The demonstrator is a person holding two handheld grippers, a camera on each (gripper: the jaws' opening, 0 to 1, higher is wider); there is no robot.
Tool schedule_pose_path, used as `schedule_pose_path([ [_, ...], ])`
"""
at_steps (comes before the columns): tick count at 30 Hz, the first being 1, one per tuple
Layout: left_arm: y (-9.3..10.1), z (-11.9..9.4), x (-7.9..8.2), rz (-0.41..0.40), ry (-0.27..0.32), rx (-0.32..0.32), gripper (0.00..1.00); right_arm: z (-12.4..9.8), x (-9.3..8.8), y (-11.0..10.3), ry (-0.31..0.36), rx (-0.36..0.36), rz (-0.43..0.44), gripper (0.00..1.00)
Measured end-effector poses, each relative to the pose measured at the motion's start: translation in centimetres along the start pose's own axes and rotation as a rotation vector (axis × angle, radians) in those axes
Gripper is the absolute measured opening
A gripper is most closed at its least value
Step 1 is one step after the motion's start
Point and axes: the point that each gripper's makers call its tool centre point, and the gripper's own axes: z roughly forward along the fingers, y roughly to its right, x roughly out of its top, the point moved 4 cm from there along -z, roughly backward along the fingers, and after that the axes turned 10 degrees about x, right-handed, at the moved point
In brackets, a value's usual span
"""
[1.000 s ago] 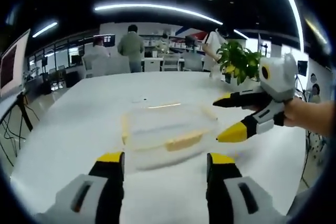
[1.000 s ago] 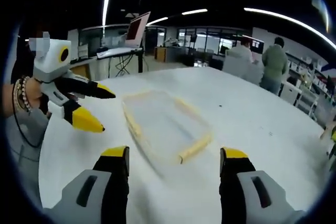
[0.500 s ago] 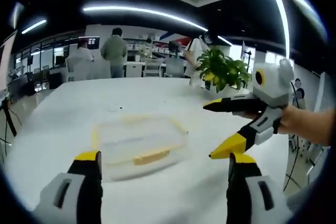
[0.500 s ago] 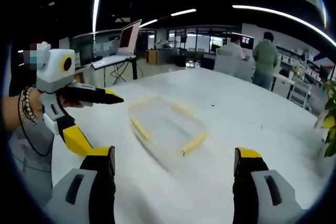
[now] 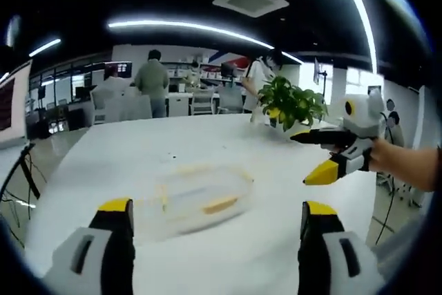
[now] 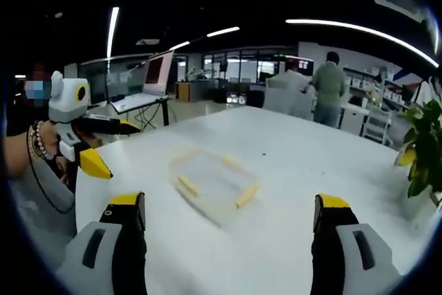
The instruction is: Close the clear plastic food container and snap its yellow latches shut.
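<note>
Two grippers, left gripper (image 5: 215, 220) and right gripper (image 6: 230, 213), each with jaws spread and holding nothing, hang above one white surface (image 5: 131, 150). One clear container (image 5: 195, 196) with yellow latches (image 6: 246, 195) lies mid-surface, blurred, so its lid state cannot be told. Beyond stand one potted plant (image 5: 292, 101) and several people (image 5: 153, 82).

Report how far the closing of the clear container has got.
Done, as far as can be told: the clear container sits on the white table with its lid apparently on. Whether the yellow latches are snapped is too blurred to tell. In hand: nothing; the left gripper and right gripper are open, off the box. Left: checking or pressing each latch.
</note>
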Motion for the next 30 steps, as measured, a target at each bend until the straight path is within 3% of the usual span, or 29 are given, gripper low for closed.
schedule_pose_path([
  [3, -1.9, -2.0, 0.0, 0.001, 0.009, 0.04, 0.99, -0.6, -0.3, -0.4, -0.011, -0.027, -0.009, 1.0],
  [12, -6.4, -8.1, -1.3, -0.033, 0.033, 0.121, 0.99, -3.4, -0.6, -2.3, 0.046, -0.084, 0.043, 0.99],
  [15, -6.7, -9.6, -2.4, -0.068, -0.009, 0.101, 0.99, -4.8, -1.1, -3.3, 0.056, -0.097, 0.061, 0.98],
  [18, -7.0, -11.0, -2.7, -0.018, 0.027, 0.125, 0.99, -6.6, -2.1, -4.0, 0.075, -0.109, 0.115, 0.97],
  [22, -6.9, -12.9, -4.4, 0.0, -0.015, 0.125, 0.99, -8.9, -2.6, -5.5, 0.12, -0.122, 0.145, 0.97],
  [27, -6.7, -14.6, -5.3, -0.037, -0.003, 0.125, 0.99, -10.7, -3.1, -7.4, 0.12, -0.17, 0.113, 0.94],
  [30, -7.1, -15.5, -4.8, 0.043, 0.044, 0.173, 0.99, -10.9, -3.4, -8.6, 0.13, -0.185, 0.104, 0.94],
])
